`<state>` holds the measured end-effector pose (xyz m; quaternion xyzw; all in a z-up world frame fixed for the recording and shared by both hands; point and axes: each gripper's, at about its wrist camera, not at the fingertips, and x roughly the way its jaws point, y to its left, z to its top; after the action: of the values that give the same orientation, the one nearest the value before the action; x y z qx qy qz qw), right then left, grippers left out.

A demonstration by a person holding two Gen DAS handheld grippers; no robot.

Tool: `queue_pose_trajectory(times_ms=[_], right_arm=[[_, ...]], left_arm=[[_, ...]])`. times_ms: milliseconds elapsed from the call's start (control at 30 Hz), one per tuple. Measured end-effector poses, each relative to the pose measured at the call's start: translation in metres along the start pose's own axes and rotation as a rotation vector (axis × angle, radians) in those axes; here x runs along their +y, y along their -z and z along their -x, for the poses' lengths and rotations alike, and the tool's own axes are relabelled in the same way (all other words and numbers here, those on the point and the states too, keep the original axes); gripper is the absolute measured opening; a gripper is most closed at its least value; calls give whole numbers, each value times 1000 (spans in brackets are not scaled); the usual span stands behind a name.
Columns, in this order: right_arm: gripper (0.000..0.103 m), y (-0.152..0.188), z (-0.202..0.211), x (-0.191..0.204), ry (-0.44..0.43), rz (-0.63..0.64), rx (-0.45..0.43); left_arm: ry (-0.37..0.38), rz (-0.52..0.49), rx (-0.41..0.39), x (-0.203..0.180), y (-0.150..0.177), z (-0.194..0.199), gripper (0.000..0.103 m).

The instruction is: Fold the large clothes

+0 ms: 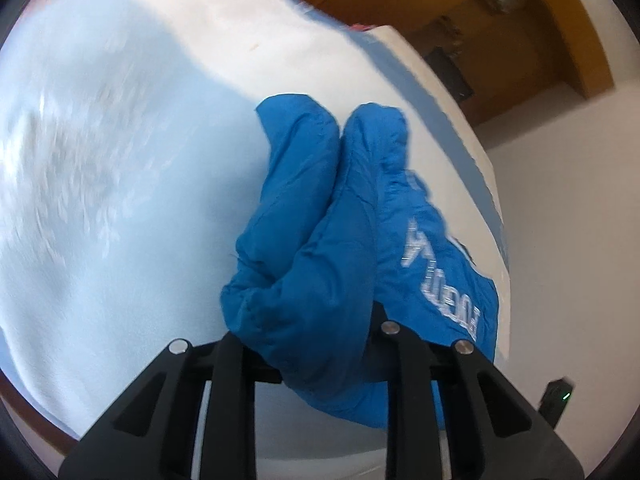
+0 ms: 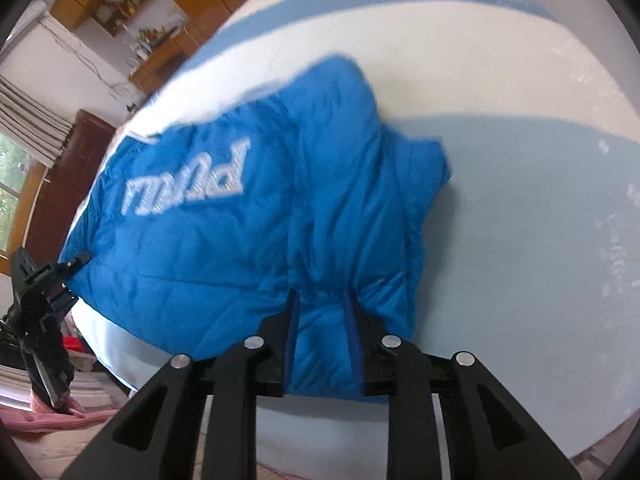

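A blue puffy jacket (image 2: 224,240) with silver lettering lies on a bed with a light blue and white cover (image 2: 520,220). My right gripper (image 2: 322,300) is shut on the jacket's near edge, with fabric bunched between its fingers. In the left wrist view the same jacket (image 1: 328,240) is bunched up over my left gripper (image 1: 320,328), which is shut on a thick fold; its fingertips are buried in the fabric. My left gripper also shows in the right wrist view (image 2: 78,258), pinching the jacket's left edge.
The bed cover (image 1: 120,200) fills the left wrist view. Wooden cabinets and shelves (image 2: 132,4) stand behind the bed by a white wall. A window with a curtain (image 2: 16,152) is at far left. Pink and striped fabric (image 2: 52,408) lies low at left.
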<state>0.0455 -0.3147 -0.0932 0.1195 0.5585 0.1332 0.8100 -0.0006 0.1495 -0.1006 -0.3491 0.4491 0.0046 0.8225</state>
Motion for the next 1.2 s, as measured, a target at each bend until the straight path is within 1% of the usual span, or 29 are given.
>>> queue_pose_trajectory(times_ms=[100,200,300,400,500,600,800,867,900,933,1067,1200], right_arm=[[24,-1,21,1,-1,-3,-38],[25,0,39,4,22,1,-68],[26,0,47,4,23,-4,-83],[26,0,53,11,44,5,-104],[26,-1,58,13,39,1,-119],[26,0,59,13,40,-8,-127],[26,4,62,8,43,-30,-127],[26,6,61,5,48,-41,-126],[26,6,61,4,49,-48,-124],[26,7,60,3,49,-55,-123],[26,9,59,-2,55,-72,-121],[26,12,59,-5,58,-92,-121]], left_arm=[[4,-105,-33,-34,-2,13,20],[20,-204,-59,-68,-1,23,20],[33,-330,-75,-113,2,29,20],[53,-428,-66,-149,8,29,20],[67,-505,-49,-179,12,23,20],[88,-557,-25,-202,17,12,20],[131,-667,57,-247,37,-22,20],[141,-719,92,-260,48,-37,20],[145,-743,122,-268,54,-48,20],[149,-757,145,-270,57,-56,20],[153,-790,278,-280,74,-103,20],[140,-820,338,-283,81,-136,21]])
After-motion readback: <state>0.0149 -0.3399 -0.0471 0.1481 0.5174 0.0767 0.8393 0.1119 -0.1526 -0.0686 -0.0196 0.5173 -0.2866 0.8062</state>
